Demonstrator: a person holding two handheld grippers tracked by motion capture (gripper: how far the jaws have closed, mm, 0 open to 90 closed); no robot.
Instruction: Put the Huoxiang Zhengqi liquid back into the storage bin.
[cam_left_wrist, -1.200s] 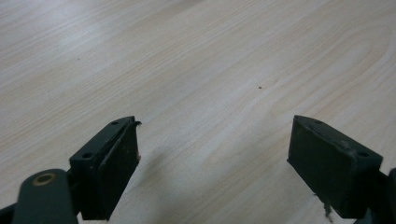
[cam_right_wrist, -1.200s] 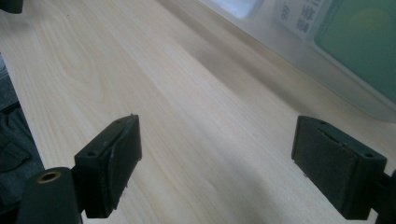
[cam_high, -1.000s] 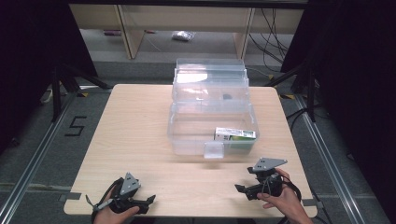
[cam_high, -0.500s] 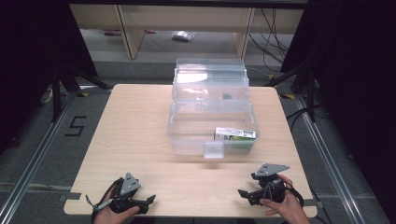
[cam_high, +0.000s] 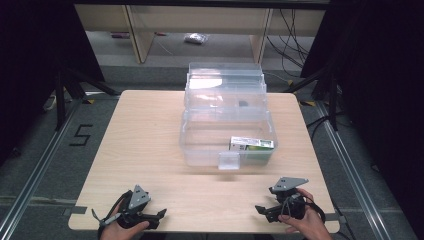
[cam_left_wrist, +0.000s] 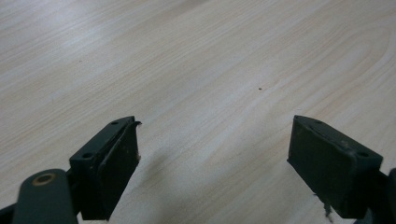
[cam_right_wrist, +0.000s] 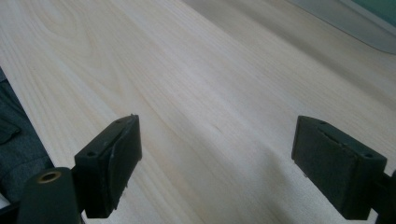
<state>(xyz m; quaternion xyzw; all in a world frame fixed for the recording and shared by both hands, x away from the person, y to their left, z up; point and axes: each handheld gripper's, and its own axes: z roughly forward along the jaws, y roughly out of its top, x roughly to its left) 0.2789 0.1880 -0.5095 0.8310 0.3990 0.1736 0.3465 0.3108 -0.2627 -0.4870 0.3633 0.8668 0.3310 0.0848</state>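
Right tool (cam_high: 274, 209) slid back a bit toward tabletop (cam_high: 150, 145) near edge, jaws wide apart, holding nothing. Left tool (cam_high: 145, 216) same spot, also apart. Clear box (cam_high: 227, 122) untouched, well beyond both; green carton (cam_high: 252, 144) inside, front right. Looks like resting, reach not begun.

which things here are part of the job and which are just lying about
Part of the job:
clear plastic box, lid open
green and white carton inside it
left claw and right claw, both open and holding nothing

Lying about:
small bag on the floor beyond the table
cables on the floor
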